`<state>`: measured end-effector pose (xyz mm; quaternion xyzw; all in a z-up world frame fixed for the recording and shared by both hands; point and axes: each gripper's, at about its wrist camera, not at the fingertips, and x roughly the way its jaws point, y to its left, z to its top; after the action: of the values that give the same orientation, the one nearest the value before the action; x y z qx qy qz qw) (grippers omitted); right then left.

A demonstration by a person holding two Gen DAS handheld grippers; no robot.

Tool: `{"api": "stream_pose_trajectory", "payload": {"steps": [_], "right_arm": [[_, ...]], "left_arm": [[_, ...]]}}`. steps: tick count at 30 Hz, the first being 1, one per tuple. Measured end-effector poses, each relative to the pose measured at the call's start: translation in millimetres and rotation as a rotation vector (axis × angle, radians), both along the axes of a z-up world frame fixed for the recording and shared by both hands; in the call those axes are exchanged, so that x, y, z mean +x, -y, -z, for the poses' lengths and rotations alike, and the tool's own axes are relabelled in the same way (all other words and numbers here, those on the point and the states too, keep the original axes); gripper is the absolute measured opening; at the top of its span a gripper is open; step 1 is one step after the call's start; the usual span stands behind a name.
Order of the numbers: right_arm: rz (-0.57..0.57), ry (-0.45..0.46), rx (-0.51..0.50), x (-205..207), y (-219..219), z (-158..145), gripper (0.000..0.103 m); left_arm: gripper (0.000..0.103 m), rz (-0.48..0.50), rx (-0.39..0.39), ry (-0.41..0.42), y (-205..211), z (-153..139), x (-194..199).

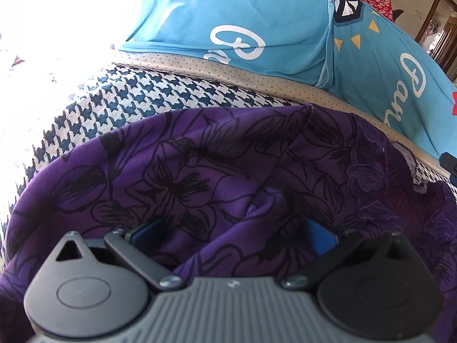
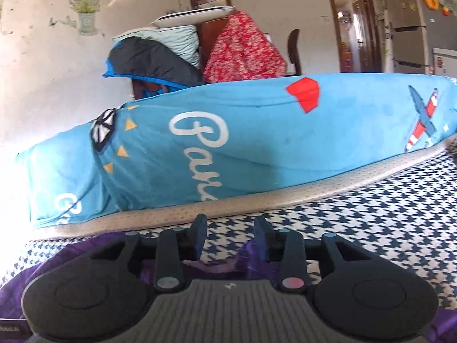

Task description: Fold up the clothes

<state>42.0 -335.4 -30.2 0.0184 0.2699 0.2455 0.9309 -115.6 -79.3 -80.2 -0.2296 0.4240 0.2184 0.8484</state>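
A purple garment printed with black flower outlines, lace at its right edge, lies crumpled on the houndstooth cover. My left gripper points down into it. Its jaws stand wide apart, and the blue pads are half buried in cloth. A loose ridge of fabric rises between them without being pinched. In the right wrist view my right gripper hovers low over the garment's edge. Its fingers are parted, with only houndstooth cover showing between them.
A long blue cushion with white script and an aeroplane print lies along the far side behind a beige dotted edging. Beyond it are piled bedding, a red floral cloth over a chair, a doorway and a fridge.
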Motion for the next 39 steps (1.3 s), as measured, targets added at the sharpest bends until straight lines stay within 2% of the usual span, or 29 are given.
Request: {"api": "stream_pose_trajectory", "payload": {"steps": [3,13,14,16,17,20,24,30,35,39], "right_arm": [[-0.056,-0.014,-0.020,1.6,-16.9,11.1,0.051],[-0.150,-0.024,-0.094,5.2,-53.7,42.1,0.057],[-0.171,-0.029,-0.110,4.1,-57.0,45.4,0.056],[-0.204,-0.042,-0.139,1.8,-63.4,52.5,0.032],[-0.209,-0.043,-0.154,0.3,-66.4,55.9,0.016],[-0.216,-0.003,-0.165,-8.1,-69.8,54.8,0.008],[-0.265,0.087,-0.180,-28.1,-70.3,38.2,0.007],[-0.545,0.201,-0.312,-85.5,-86.5,28.1,0.007],[-0.747,0.214,-0.431,-130.0,-105.6,47.4,0.007],[-0.834,0.238,-0.491,-152.8,-114.4,57.8,0.008]], "left_arm": [[0.103,-0.005,-0.006,0.000,-1.0,-0.1,0.2],[0.103,-0.023,-0.026,-0.002,-4.1,-0.6,0.8],[0.103,-0.024,-0.026,-0.002,-3.9,-0.9,0.8],[0.103,-0.026,-0.027,-0.001,-3.6,-1.6,0.8],[0.103,-0.027,-0.029,0.000,-3.8,-2.3,0.6],[0.103,-0.036,-0.037,0.009,-5.9,-4.5,-0.7],[0.103,-0.059,-0.025,0.041,-10.8,-12.4,-3.0],[0.103,-0.081,0.021,0.138,-17.6,-31.3,-8.6],[0.103,-0.055,0.025,0.181,-15.7,-34.9,-7.5],[0.103,0.000,-0.010,0.220,-10.0,-28.8,-1.9]]}}
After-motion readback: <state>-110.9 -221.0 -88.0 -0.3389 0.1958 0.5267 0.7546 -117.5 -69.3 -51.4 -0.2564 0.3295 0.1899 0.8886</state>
